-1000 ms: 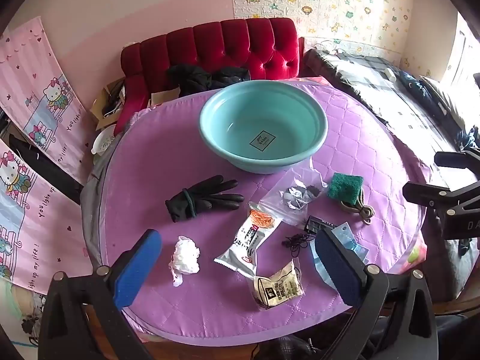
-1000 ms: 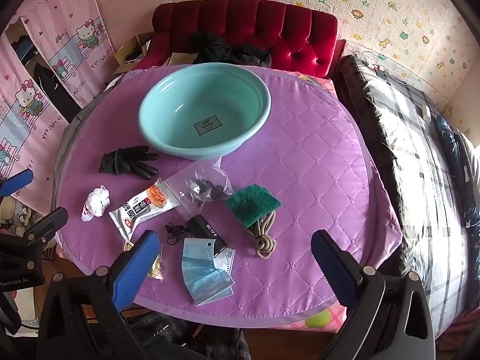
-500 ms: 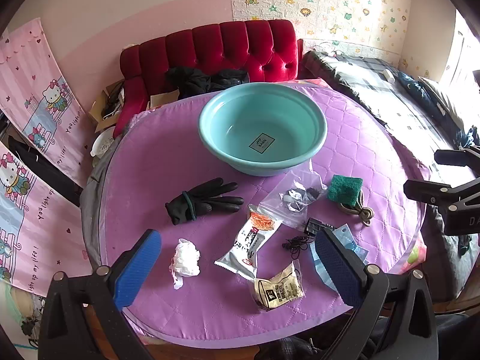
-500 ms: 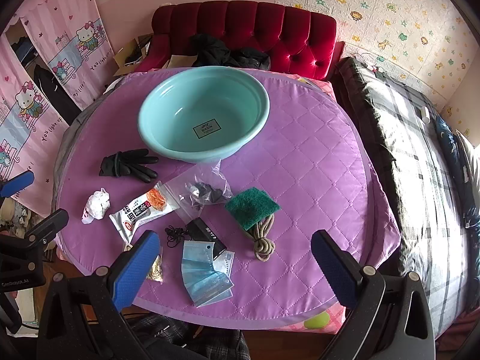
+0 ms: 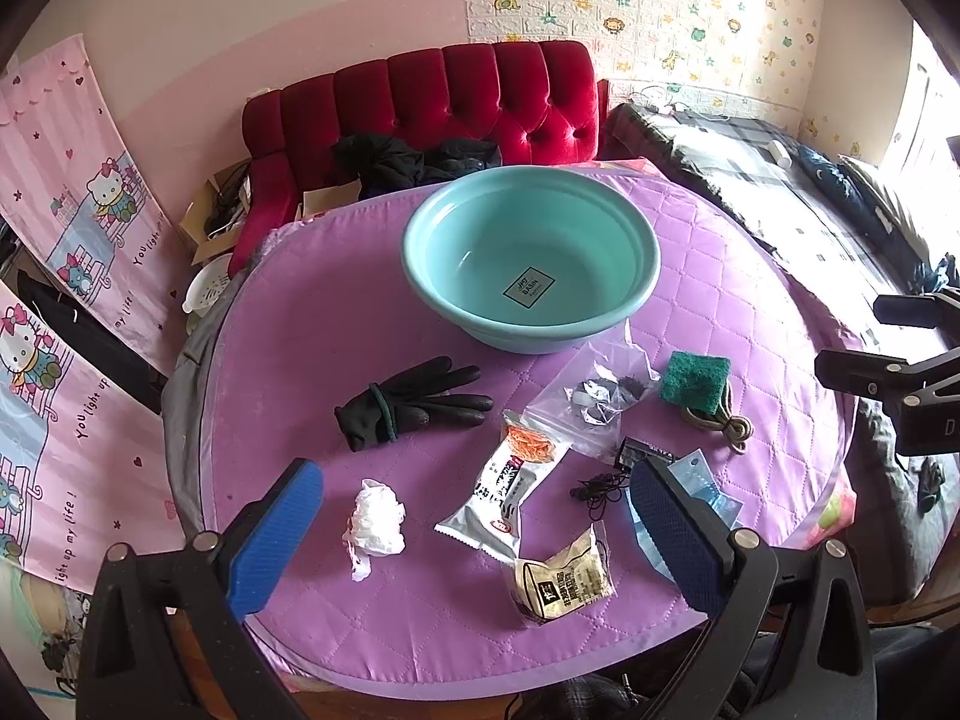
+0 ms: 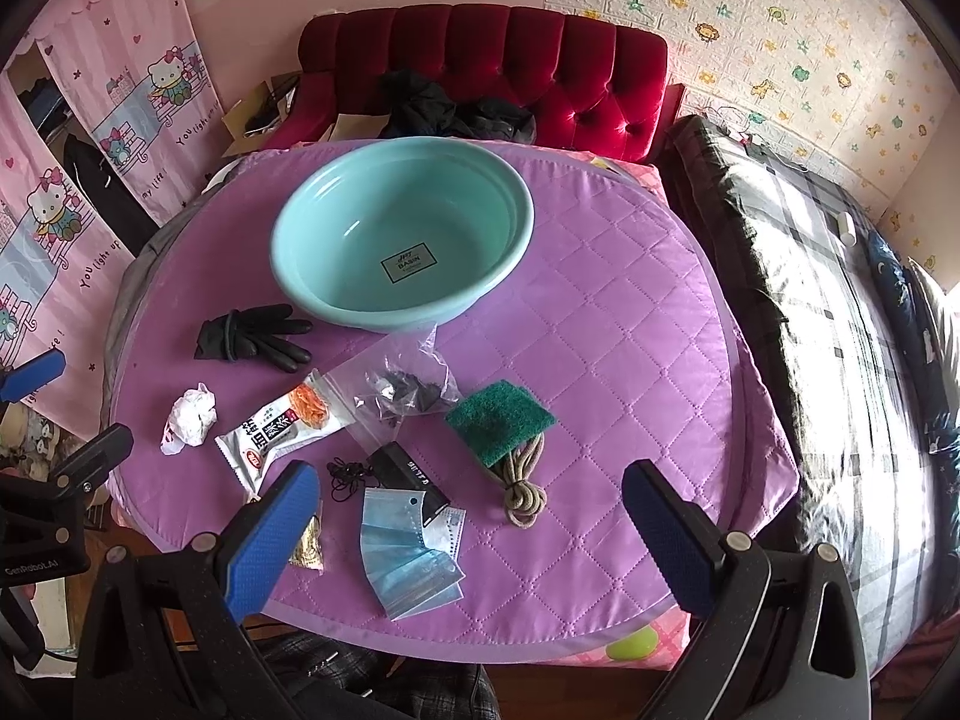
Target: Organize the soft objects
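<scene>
and here we are above the round purple quilted table (image 5: 336, 324), soft things scattered across its near half. one pair of black fabric gloves (image 5: 414, 403), bundled with a dark band at the cuff, fingers pointing toward three o'clock. one crumpled white tissue wad (image 5: 375, 519), one green scouring pad (image 6: 499, 420) lying partly on one coil of beige cord (image 6: 522, 483), a small stack of pale blue pleated face masks (image 6: 408, 552), exact number hard to tell. one clear zip bag (image 6: 399, 387) with dark bits inside, one silver snack packet (image 5: 504, 489) with orange print, one small tan sachet (image 5: 564, 579), one black rectangular box (image 6: 408, 474) beside a tangle of thin black string (image 6: 348, 474). one wide teal plastic basin (image 5: 531, 258) sits at twelve o'clock on the table, nothing in it but a label. the left gripper (image 5: 474, 531) hovers spread wide, blue pads clutching nothing; the tissue wad lies between its fingers, close to the left pad, gloves ahead at eleven o'clock. the right gripper (image 6: 471, 534) hangs equally wide and unloaded; masks between its fingers near the left pad, cord and pad ahead at twelve o'clock, gloves far off at ten o'clock.
</scene>
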`<state>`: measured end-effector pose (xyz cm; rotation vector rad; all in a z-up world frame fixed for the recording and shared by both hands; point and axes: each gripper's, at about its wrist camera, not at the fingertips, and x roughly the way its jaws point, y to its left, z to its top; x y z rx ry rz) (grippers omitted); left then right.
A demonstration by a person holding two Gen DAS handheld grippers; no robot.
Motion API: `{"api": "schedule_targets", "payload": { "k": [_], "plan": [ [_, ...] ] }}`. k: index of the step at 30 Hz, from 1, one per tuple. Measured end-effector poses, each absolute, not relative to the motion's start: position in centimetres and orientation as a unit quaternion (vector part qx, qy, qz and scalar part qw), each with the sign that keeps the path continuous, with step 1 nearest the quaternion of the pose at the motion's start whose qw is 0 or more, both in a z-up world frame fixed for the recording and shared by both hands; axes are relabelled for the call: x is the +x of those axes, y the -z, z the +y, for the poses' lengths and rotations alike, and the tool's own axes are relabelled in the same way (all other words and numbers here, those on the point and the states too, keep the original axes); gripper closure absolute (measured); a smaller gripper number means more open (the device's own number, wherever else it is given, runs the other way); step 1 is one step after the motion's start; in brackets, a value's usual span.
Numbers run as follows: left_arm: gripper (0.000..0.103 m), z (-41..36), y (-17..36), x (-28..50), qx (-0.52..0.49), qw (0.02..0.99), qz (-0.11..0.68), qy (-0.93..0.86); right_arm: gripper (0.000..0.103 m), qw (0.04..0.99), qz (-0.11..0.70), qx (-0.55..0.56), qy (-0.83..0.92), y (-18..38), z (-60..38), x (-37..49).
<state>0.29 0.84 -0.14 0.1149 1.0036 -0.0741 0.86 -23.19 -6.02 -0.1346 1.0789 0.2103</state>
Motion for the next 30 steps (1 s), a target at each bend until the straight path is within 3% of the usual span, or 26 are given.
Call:
{"api": "schedule_targets", "payload": {
  "k": [30],
  "plan": [
    [0.0,1.89,0.27,0.56,0.055,0.88,0.471,0.024,0.0,0.857,0.502,-0.065,-0.096,5.89,-22.86,1.82]
  ]
}}
